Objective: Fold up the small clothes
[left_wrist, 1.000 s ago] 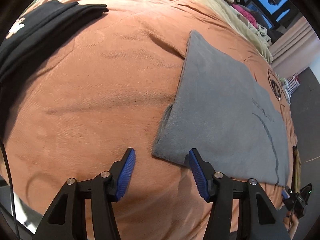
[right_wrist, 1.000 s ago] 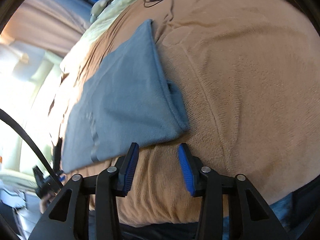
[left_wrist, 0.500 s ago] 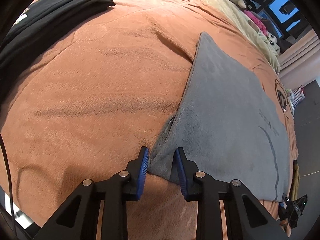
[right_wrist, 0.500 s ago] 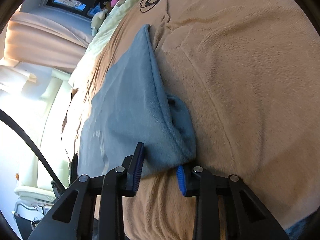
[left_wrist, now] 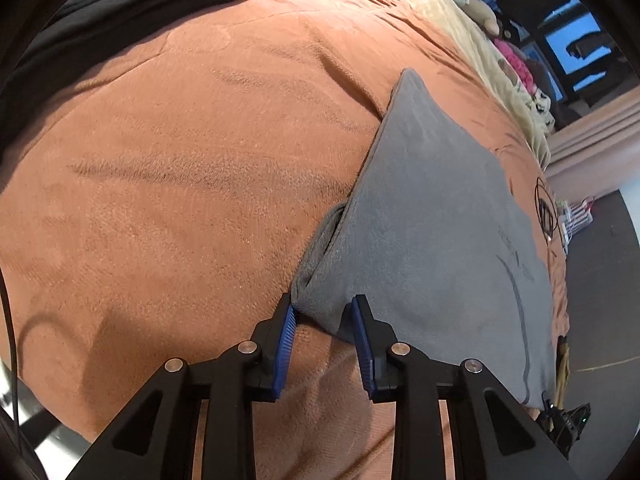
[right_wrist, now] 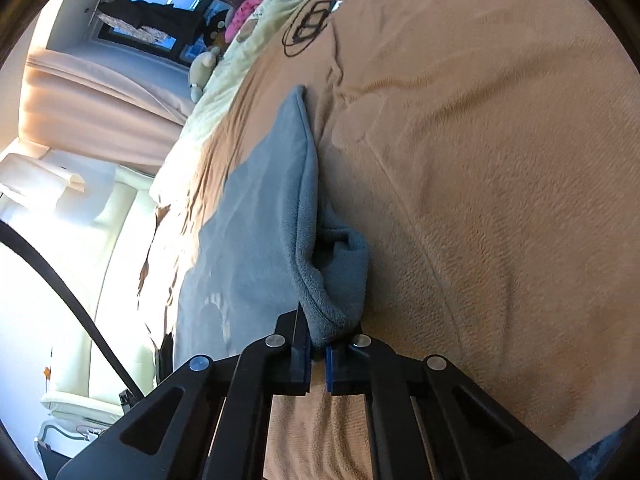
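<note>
The blue-padded fingers (right_wrist: 301, 344) of the right gripper (right_wrist: 316, 350) are clenched on the near corner of the grey garment (right_wrist: 256, 216), their jaws having just been closing with the fleece pinched between them. The left gripper (left_wrist: 323, 322) is seen with its fingers (left_wrist: 285, 332) set astride the same near corner, cloth between them; whether the pads press it cannot be told. Both holds are judged to be taken at the hem so that the corner can be lifted and carried over for a fold. The garment is laid flat on the orange blanket (left_wrist: 160, 184), stretching away towards one o'clock in the left view. Dark clothes (left_wrist: 100, 8) are piled at eleven o'clock. No container is seen.
</note>
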`<state>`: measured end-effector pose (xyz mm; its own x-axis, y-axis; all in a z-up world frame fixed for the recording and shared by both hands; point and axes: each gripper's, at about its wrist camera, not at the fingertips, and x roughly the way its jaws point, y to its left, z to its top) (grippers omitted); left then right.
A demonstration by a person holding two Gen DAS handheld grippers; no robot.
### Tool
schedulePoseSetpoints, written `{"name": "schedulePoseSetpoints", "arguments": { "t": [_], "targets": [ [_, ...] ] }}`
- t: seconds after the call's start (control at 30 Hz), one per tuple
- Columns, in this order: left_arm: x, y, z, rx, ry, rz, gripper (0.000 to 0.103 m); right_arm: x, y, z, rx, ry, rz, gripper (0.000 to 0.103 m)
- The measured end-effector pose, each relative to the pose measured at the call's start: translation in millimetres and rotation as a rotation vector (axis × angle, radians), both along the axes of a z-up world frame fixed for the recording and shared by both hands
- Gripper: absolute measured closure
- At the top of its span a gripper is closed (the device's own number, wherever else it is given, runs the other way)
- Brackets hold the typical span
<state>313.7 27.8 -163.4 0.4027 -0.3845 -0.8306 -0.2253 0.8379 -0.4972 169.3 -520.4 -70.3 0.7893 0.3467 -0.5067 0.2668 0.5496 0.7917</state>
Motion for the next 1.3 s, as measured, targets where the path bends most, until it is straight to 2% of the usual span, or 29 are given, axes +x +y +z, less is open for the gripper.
{"name": "schedulePoseSetpoints", "arguments": {
  "t": [0.17,0.3,0.37,0.43,0.53,0.77,1.03,1.3],
  "targets": [
    [4.6,-1.6,-1.6,-0.024,-0.008,0.028,0.073,-0.6,5.3,-4.0,-0.013,0.011,0.014,0.102],
    [10.0,-7.1,0.5,0.024,-0.033,0.010,0.073,5.1,6.1,-4.5,-0.008,0.024,0.023,0.102],
    [13.1,-12.7,2.4,0.070,-0.046,-0.009,0.076,8.1,6.4,-3.1,-0.012,0.031,0.025,0.102],
    [14.6,-16.7,4.3,0.102,-0.053,-0.018,0.083,10.2,4.4,0.9,-0.012,0.038,0.022,0.102],
    [14.8,-15.4,7.5,0.106,-0.070,-0.016,0.092,11.5,6.3,13.6,-0.024,0.025,0.020,0.102],
    [8.3,-17.0,33.4,0.154,-0.144,-0.013,0.095,3.1,13.6,41.1,-0.083,-0.007,0.022,0.103],
    [-13.4,2.7,58.6,0.116,-0.187,-0.003,0.096,-18.9,24.4,52.5,-0.106,-0.020,0.039,0.103],
    [-47.4,16.2,62.2,0.081,-0.184,0.000,0.096,-50.1,26.7,46.1,-0.116,0.007,0.066,0.103]
  ]
}}
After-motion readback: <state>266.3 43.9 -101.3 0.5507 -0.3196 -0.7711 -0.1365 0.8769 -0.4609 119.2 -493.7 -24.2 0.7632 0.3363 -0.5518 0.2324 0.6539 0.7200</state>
